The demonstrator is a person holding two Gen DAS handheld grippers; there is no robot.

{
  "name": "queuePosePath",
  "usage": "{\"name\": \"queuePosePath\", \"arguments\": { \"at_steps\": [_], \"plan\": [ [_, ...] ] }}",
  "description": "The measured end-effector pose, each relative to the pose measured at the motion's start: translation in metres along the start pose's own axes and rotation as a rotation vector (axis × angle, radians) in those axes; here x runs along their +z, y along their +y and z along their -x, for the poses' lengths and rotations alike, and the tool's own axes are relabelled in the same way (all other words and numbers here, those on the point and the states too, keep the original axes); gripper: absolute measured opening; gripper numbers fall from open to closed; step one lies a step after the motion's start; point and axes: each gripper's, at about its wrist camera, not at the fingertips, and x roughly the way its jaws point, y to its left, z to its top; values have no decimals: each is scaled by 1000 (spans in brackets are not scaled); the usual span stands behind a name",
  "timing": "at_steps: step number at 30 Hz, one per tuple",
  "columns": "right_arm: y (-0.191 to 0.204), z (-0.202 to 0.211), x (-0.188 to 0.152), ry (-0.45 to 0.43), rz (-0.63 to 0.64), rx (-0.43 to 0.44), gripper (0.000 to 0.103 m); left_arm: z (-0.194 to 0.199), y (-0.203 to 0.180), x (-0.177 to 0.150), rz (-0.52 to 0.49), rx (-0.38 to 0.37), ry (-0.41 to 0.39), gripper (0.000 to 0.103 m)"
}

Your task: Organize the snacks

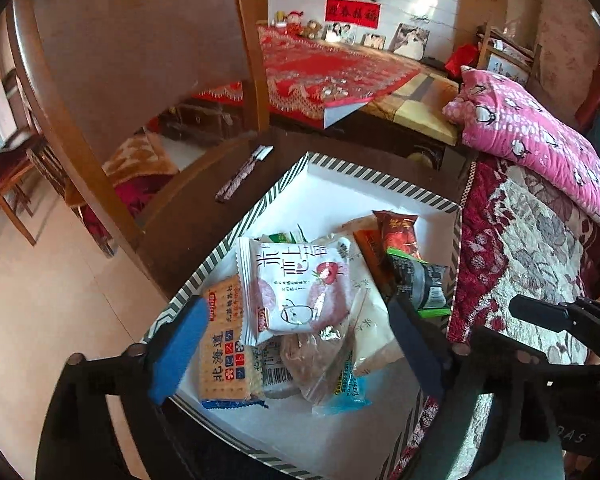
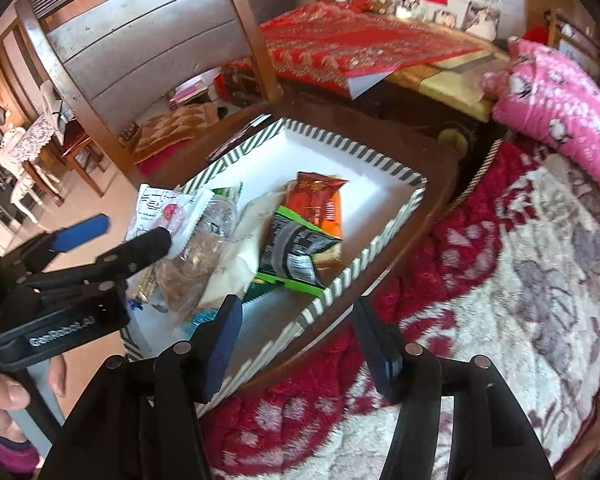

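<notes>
The snack packets (image 1: 300, 312) lie heaped in the striped box (image 1: 380, 178), directly beneath the unclenched, empty left gripper (image 1: 296, 356), while the released right gripper (image 2: 300, 344) hangs empty past the box's near wall.

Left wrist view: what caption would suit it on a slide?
Open left gripper above a striped box of piled snack packets, its jaws holding nothing.
</notes>
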Motion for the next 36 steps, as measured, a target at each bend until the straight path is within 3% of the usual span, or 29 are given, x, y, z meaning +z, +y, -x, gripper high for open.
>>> {"name": "queuePosePath", "arguments": {
  "at_steps": [5, 15, 36],
  "plan": [
    [0, 9, -15, -37, -2, -41, 62, 13, -4, -8, -8, 11, -15, 97],
    [-3, 20, -35, -55, -40, -17, 62, 28, -4, -21, -2, 37, -20, 97],
    [12, 28, -37, -59, -8, -13, 64, 40, -6, -28, -12, 37, -34, 97]
  ]
}}
